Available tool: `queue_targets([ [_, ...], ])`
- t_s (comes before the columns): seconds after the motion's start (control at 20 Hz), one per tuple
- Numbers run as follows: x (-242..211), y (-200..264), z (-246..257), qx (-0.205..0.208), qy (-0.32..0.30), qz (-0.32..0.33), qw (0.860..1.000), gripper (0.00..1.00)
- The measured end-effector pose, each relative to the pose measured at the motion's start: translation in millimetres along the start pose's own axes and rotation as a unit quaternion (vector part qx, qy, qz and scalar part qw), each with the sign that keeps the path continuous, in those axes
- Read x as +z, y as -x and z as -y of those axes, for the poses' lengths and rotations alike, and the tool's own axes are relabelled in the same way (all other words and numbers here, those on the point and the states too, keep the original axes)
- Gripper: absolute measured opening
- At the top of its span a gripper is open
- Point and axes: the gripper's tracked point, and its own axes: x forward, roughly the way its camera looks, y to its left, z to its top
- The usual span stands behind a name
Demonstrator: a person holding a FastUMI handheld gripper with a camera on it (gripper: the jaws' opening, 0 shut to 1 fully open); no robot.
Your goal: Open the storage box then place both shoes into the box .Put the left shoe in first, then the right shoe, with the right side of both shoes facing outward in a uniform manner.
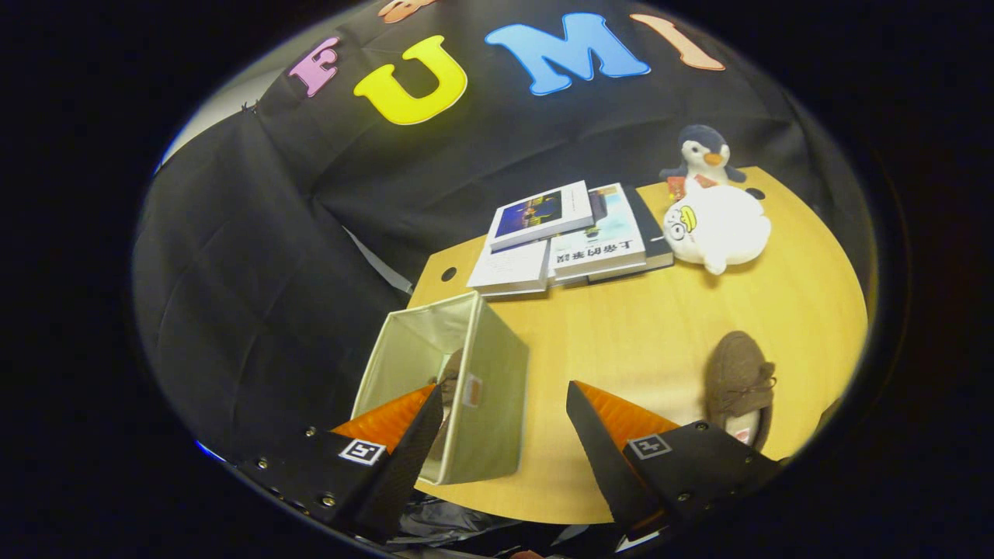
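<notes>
Lying on the tabletop ahead of the jaws and off to their right, just beyond the right finger, the brown shoe points its long axis away from the camera, roughly in line with the fingers, toe at the far end and opening at the near end. That offset is what the coming move seems to turn on: the gripper would have to swing right and forward to straddle it. The jaws stand wide apart and released, holding nothing; the near right corner of the storage box sits in the gap between them, and no contact can be made out. The box is open at the top and stands at the tabletop's left edge, just ahead of the left finger, with another shoe already partly visible inside against its right wall. By that reckoning the left shoe is likely placed and the right one remains. Books and two plush toys rest well beyond.
</notes>
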Motion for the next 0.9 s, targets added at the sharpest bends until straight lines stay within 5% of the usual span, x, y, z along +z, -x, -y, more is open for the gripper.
queue_targets([
  [0.4,-5.4,31.9,101.1,-0.090,0.020,-0.002,0.996,0.98],
  [0.6,-18.5,40.8,159.7,-0.167,0.060,-0.020,0.984,0.98],
  [0.9,-51.7,44.4,219.0,-0.223,0.069,-0.064,0.970,0.98],
])
